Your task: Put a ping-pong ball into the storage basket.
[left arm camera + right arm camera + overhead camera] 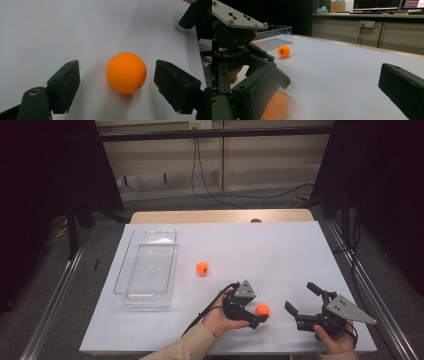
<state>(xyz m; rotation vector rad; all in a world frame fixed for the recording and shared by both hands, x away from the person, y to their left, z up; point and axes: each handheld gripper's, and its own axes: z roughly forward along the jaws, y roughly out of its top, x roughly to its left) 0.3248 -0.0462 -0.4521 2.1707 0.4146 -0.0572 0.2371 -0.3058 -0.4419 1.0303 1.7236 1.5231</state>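
Observation:
An orange ball [263, 309] rests on the white table sheet between the jaws of my left gripper [259, 311]. In the left gripper view the ball [125, 72] sits nearer the right-hand jaw, with a gap showing on both sides, so that gripper [117, 70] is open. My right gripper [300, 296] lies to the right of it near the front edge, wide open with nothing between its jaws. Its own view shows the same ball [275, 106] low at the left, partly behind a jaw. A second orange ball [202, 268] lies farther back.
A clear plastic tray [150, 231] stands lengthwise at the left of the white sheet [260, 245]. The second ball [283, 51] lies just in front of the tray [279, 32] in the right gripper view. A dark floor and metal rails flank the table.

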